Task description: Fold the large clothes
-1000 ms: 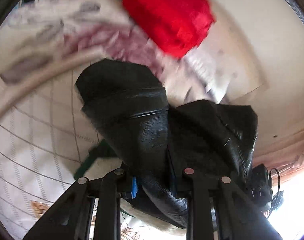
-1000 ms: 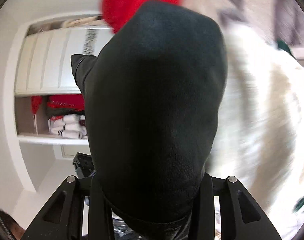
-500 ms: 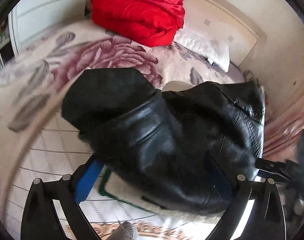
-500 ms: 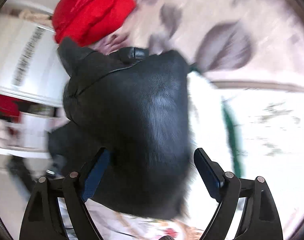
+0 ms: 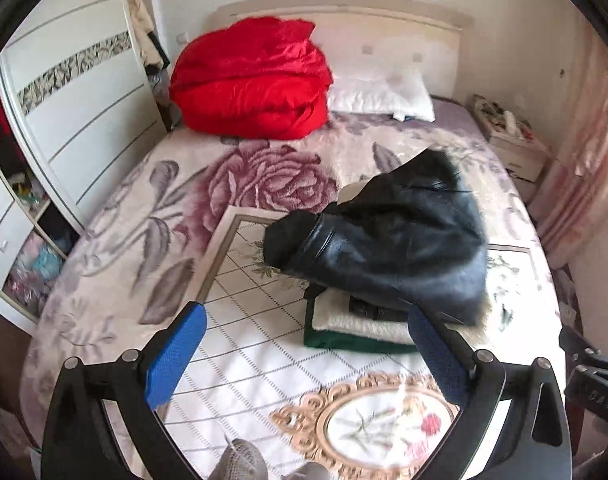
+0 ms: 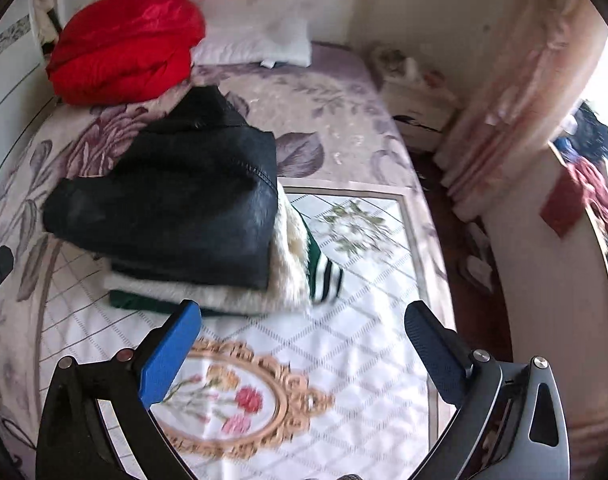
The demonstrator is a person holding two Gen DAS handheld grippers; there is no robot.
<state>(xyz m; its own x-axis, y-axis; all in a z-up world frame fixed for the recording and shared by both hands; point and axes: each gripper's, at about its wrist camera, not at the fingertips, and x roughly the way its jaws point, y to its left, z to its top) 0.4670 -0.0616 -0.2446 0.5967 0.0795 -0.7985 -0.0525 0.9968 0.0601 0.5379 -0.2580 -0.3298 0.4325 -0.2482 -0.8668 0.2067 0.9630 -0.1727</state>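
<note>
Black leather jacket [image 5: 387, 240] sits folded atop the cream-and-green pile [image 5: 355, 326]; our left gripper [image 5: 304, 356] and right gripper [image 6: 304, 352], jaws just opened, spread empty. Next: fetch another garment.

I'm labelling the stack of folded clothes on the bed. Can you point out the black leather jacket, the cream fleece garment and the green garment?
black leather jacket [image 6: 192, 196], right wrist view, middle of its top panel
cream fleece garment [image 6: 288, 256], right wrist view, fluffy right edge
green garment [image 5: 351, 342], left wrist view, bottom front edge
</note>
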